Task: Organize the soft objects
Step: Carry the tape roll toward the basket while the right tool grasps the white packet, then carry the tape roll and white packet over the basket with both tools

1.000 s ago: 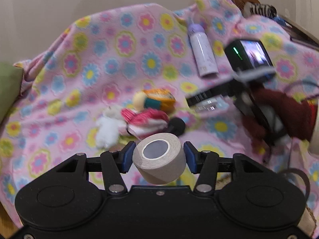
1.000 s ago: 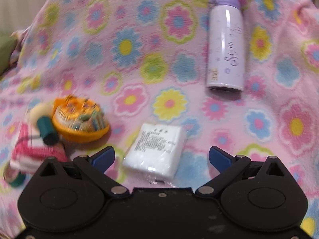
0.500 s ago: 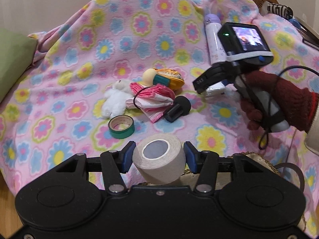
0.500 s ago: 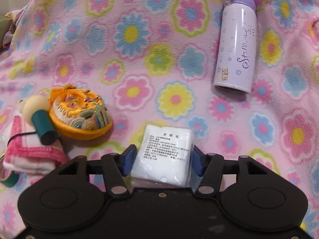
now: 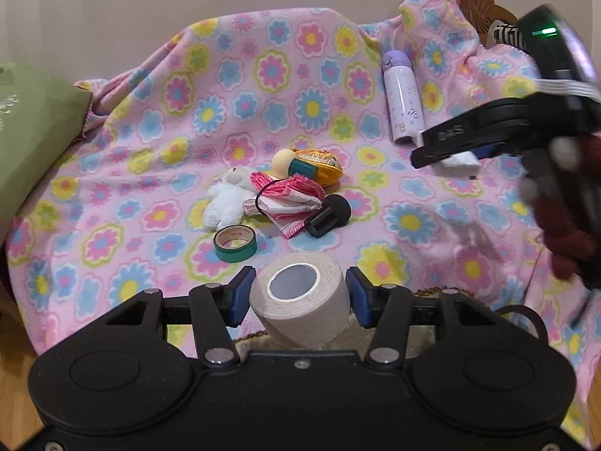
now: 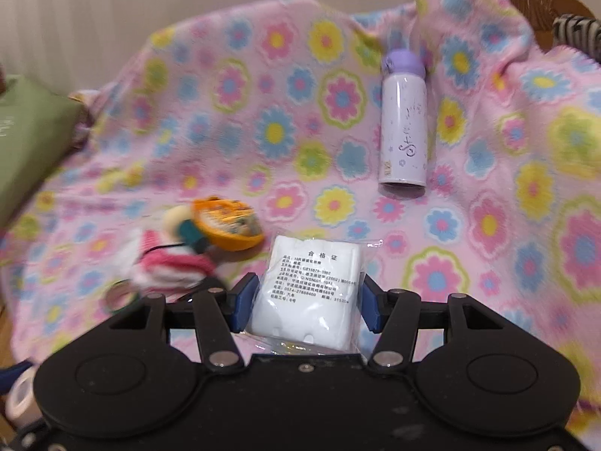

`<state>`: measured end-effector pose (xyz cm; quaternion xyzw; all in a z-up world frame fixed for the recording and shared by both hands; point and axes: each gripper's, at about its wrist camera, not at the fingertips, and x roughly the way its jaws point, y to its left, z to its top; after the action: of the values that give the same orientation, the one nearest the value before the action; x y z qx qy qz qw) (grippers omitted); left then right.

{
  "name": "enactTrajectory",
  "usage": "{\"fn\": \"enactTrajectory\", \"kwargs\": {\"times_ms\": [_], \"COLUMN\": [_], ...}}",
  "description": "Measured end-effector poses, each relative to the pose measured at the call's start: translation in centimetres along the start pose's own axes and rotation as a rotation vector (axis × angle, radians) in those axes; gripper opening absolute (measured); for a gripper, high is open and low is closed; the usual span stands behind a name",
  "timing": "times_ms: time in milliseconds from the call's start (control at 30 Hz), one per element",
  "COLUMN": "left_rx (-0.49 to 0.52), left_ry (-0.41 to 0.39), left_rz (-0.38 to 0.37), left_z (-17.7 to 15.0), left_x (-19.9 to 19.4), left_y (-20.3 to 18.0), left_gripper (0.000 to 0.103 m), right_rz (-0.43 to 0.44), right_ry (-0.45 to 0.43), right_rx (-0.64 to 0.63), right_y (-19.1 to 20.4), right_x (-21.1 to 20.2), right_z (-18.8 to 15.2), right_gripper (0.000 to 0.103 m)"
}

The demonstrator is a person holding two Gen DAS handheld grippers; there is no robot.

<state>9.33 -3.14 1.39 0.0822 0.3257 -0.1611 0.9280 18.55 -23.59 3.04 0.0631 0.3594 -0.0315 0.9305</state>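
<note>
On flowered blanket (image 5: 308, 86): scattered soft toys (image 5: 229, 203)

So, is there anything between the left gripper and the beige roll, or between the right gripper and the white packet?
Nothing visible. The left gripper is shut directly on the beige roll, and the right gripper is shut directly on the white packet, both lifted above the flowered blanket.

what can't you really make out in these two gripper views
- Left wrist view: the white plastic-wrapped packet is mostly hidden behind the right gripper, which is motion-blurred.
- Right wrist view: the pink striped cloth pile is blurred; the packet's label print is too small to read.
- The woven basket edge is hidden by the left gripper.
</note>
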Motion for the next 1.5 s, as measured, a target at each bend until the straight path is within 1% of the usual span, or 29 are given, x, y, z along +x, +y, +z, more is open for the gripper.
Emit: {"fn": "enactTrajectory", "kwargs": {"times_ms": [233,333,567,700,767,900,1033,1200,1367,1500], "left_rx": [0.019,0.03,0.062,0.074,0.079,0.098,0.087,0.025,-0.079,-0.119], "left_ry": [-0.041,-0.064,-0.099,-0.11,-0.104,-0.084,-0.064,-0.025,0.026,0.055], "left_rz": [0.033,0.047,0.063,0.077,0.089,0.088,0.099,0.108,0.06,0.047], "left_z": [-1.4,-2.1,-3.9,-4.8,-5.2,-5.6,-6.0,-6.4,-6.7,-7.0], "left_x": [-3.2,-4.8,-7.9,-9.1,-9.3,-9.1,-8.7,-8.1,-7.5,-7.1], "left_y": [-1.1,-1.6,-3.2,-4.0,-4.3,-4.9,-4.9,-3.8,-2.1,-1.4], "left_gripper": [0.051,0.051,0.051,0.051,0.051,0.051,0.051,0.051,0.051,0.051], "right_rz": [0.078,0.087,0.115,0.124,0.126,0.116,0.078,0.064,0.084,0.084], "right_ry": [-0.079,-0.096,-0.073,-0.057,-0.042,-0.009,0.015,0.039,0.078,0.103], "right_rx": [-0.007,-0.013,-0.011,-0.017,-0.02,0.008,0.015,0.017,-0.025,-0.049], "right_y": [1.9,2.3,3.0,3.5,3.7,3.7,3.9,4.0,5.0,5.6], "right_x": [-8.8,-11.5,-15.7,-17.1,-17.5,-17.8,-17.5,-17.2,-16.8,-16.4], "right_z": [-4.5,-6.5,-11.4,-13.5,-14.1,-15.0,-15.6,-15.6,-15.8,-15.8], "right_gripper": [0.055,0.056,0.056,0.056,0.056,0.056,0.056,0.056,0.056,0.056]}}
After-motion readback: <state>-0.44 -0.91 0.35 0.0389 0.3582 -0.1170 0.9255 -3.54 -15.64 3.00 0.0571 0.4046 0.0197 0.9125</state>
